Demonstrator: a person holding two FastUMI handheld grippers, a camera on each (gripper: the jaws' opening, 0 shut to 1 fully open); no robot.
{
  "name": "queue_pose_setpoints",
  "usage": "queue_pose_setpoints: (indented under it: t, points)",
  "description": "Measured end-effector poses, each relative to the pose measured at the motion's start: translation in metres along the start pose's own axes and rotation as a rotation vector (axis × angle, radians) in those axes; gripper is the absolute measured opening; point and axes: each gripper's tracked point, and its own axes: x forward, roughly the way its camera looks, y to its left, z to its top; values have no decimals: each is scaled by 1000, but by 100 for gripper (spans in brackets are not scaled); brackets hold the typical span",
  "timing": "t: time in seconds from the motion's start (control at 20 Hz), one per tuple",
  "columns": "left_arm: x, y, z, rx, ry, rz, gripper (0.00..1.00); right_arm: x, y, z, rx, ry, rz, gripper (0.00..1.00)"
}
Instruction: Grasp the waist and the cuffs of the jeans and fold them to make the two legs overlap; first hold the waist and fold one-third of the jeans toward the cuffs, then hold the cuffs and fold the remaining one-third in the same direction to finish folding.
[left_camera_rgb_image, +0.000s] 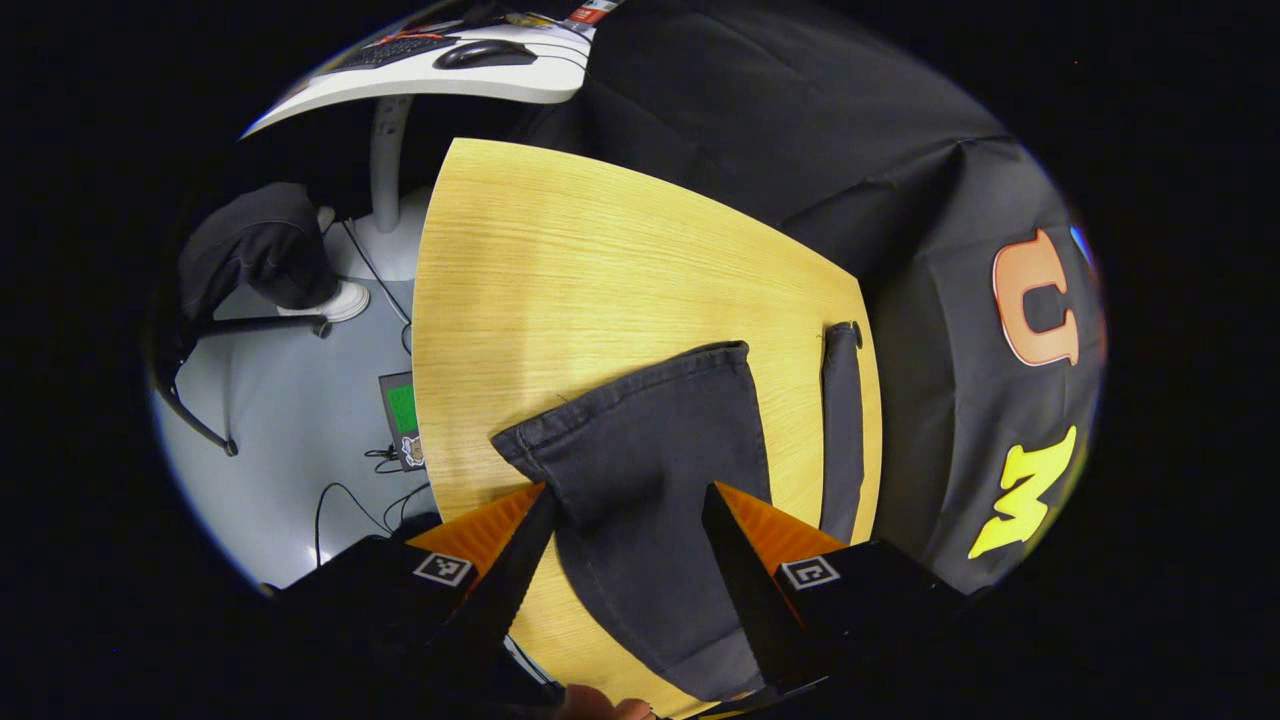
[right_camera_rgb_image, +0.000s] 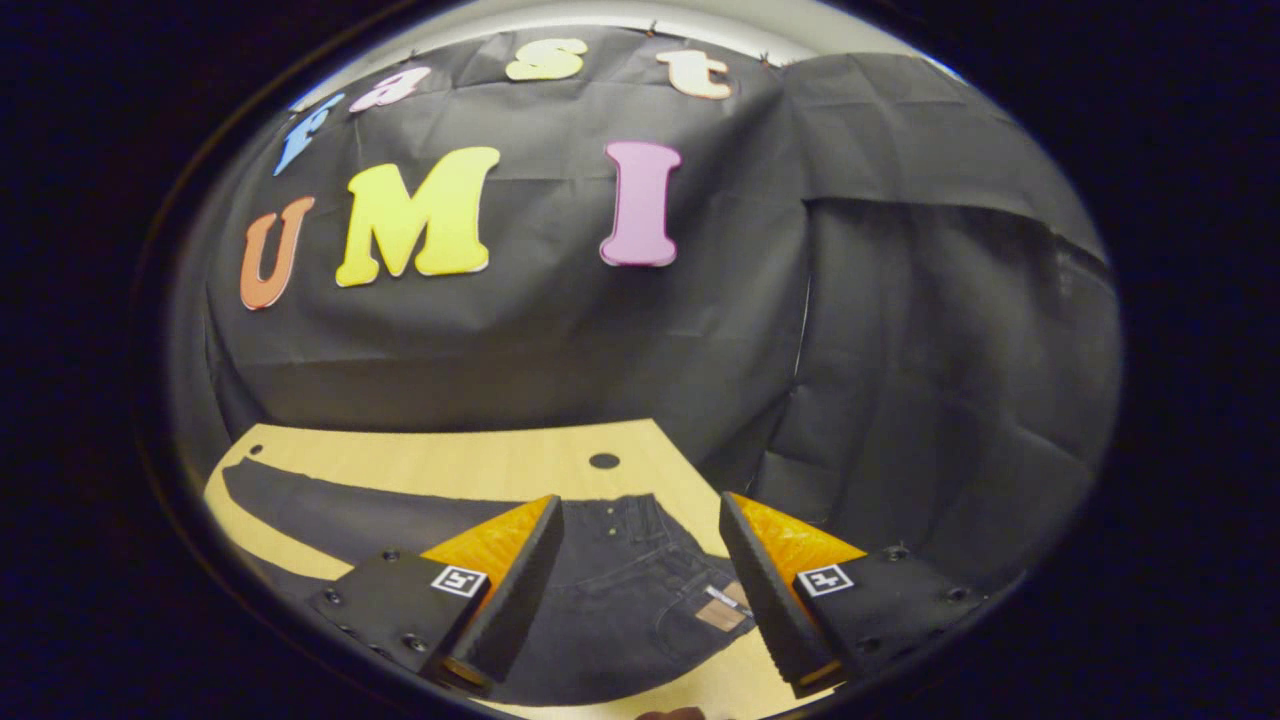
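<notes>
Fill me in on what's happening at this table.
A person holds two grippers over dark jeans spread flat on a wooden table. The left gripper hangs open above a leg's cuff; the right gripper hangs open above the waist. Neither has gripped yet, and the legs lie apart, unfolded.

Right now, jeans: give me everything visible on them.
The jeans are dark grey-black denim, lying flat and unfolded on the light wooden table. The two legs lie apart, table showing between; cuffs are hemmed. The right gripper view shows the waist with rivets, pocket stitching and a tan patch. Each open claw, left and right, straddles the denim without gripping.
</notes>
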Motion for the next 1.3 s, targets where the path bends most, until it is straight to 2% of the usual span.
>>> queue_pose_setpoints:
  t: [0.2,0.25,0.3,0.35,0.4,0.45,0.55,0.6,0.65,0.7,0.85,1.05,1.1,1.15,1.3]
  points:
    - [2,3,6,-101,40,-2,90,25,-11,-49,250,257,41,96]
    - [3,3,5,-99,49,-2,87,29,-20,-60,326,305,23,95]
    - [3,5,5,-95,51,4,82,34,-29,-73,401,369,2,99]
    - [5,7,4,-95,54,12,84,34,-40,-79,464,422,-21,99]
    - [8,12,4,-93,62,30,66,36,-54,-86,515,458,-56,99]
    - [9,16,2,-97,70,41,56,39,-70,-96,555,483,-105,99]
    - [12,14,2,-146,89,18,23,49,-95,-113,609,524,-195,98]
    - [11,11,3,-165,92,12,12,50,-100,-122,633,560,-207,94]
    - [14,11,3,-173,97,12,10,47,-103,-131,651,601,-213,99]
    - [14,10,4,-166,102,19,6,44,-100,-141,664,639,-211,99]
    - [14,10,3,-155,123,36,4,49,-86,-157,700,686,-182,99]
    - [14,9,3,-201,139,42,4,56,-69,-163,653,723,-130,98]
    - [14,9,4,-207,140,44,4,55,-71,-166,615,730,-150,89]
    - [13,9,3,-210,141,48,4,55,-76,-170,581,753,-171,88]
    - [15,9,4,-208,147,59,4,54,-89,-175,546,792,-248,46]
